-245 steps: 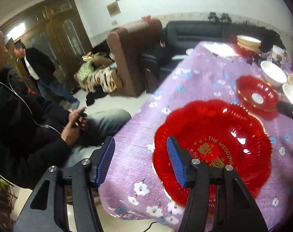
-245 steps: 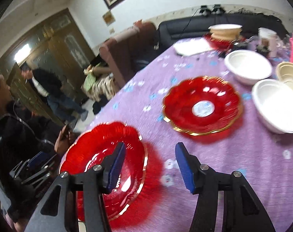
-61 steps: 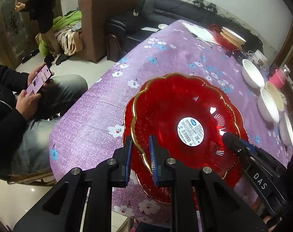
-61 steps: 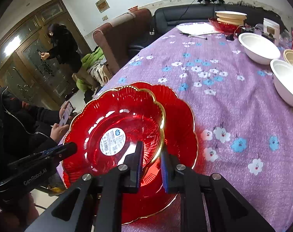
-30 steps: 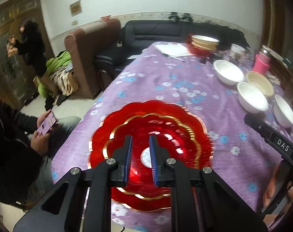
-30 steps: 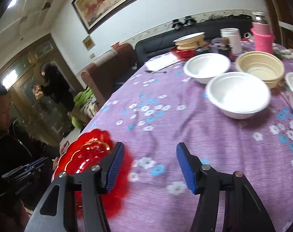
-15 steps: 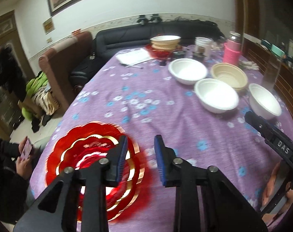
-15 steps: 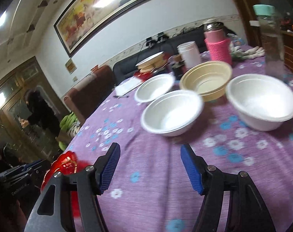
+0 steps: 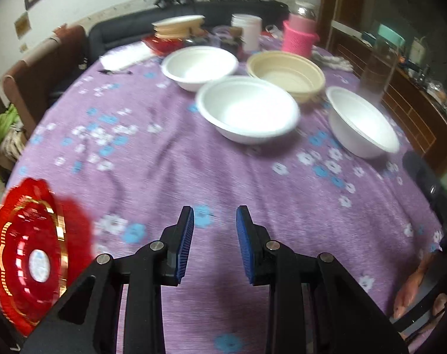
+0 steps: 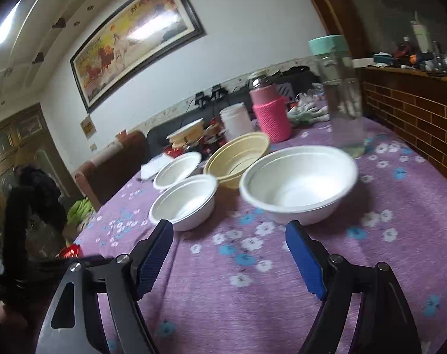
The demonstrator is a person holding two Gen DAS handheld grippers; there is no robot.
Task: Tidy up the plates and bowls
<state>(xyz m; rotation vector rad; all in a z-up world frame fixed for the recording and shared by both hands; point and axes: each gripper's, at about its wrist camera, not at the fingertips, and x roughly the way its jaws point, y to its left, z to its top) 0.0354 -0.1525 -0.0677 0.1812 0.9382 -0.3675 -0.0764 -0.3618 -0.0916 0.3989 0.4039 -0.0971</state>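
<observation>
Two stacked red plates (image 9: 28, 259) lie at the table's near left edge; a red sliver (image 10: 70, 250) shows in the right wrist view. Three white bowls stand apart on the purple cloth: far (image 9: 199, 66), middle (image 9: 247, 109) and right (image 9: 362, 122). A tan bowl (image 9: 285, 72) sits behind them. My left gripper (image 9: 214, 236) is open and empty above bare cloth, short of the middle bowl. My right gripper (image 10: 229, 253) is wide open and empty, just in front of the nearest white bowl (image 10: 297, 183); the middle bowl (image 10: 185, 203) and tan bowl (image 10: 238, 155) stand behind.
At the far end stand a pink-sleeved jar (image 9: 300, 34), a white tub (image 9: 247, 31), a stack of tan plates on a red dish (image 9: 176, 29) and papers (image 9: 126, 56). A tall clear jar (image 10: 338, 88) stands near the right edge. A person (image 10: 31, 194) stands at the left.
Both grippers let go of the red plates, now stacked at the left, and swung right towards the bowls. The left gripper has opened wider. The right gripper has come close to the nearest white bowl.
</observation>
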